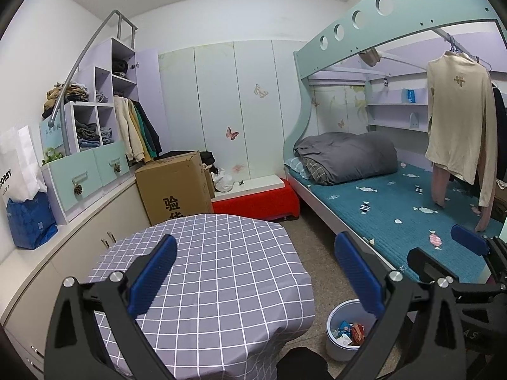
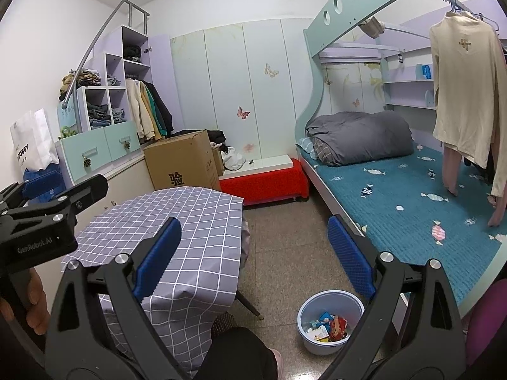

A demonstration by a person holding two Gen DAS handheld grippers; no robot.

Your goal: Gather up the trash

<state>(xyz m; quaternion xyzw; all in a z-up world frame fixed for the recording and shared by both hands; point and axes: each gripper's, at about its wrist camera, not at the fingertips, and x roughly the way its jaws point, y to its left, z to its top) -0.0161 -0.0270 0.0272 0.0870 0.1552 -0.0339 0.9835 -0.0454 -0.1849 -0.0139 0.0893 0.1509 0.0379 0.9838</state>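
A pale blue bin (image 1: 340, 345) (image 2: 329, 308) stands on the floor between the table and the bed, holding several colourful wrappers (image 2: 329, 326). My left gripper (image 1: 256, 272) is open above the grey checked tablecloth (image 1: 221, 253), its blue pads empty. My right gripper (image 2: 253, 253) is open too, raised over the floor between the table's edge (image 2: 206, 221) and the bed, with nothing between its fingers. The left gripper (image 2: 47, 202) shows at the left edge of the right wrist view, and the right gripper (image 1: 459, 253) at the right of the left wrist view.
A cardboard box (image 1: 177, 186) and a red low bench (image 1: 256, 202) stand behind the table. A bed with a teal cover (image 2: 412, 196) runs along the right; clothes hang over it. Cabinets line the left wall. A person's knee (image 2: 240, 351) is below.
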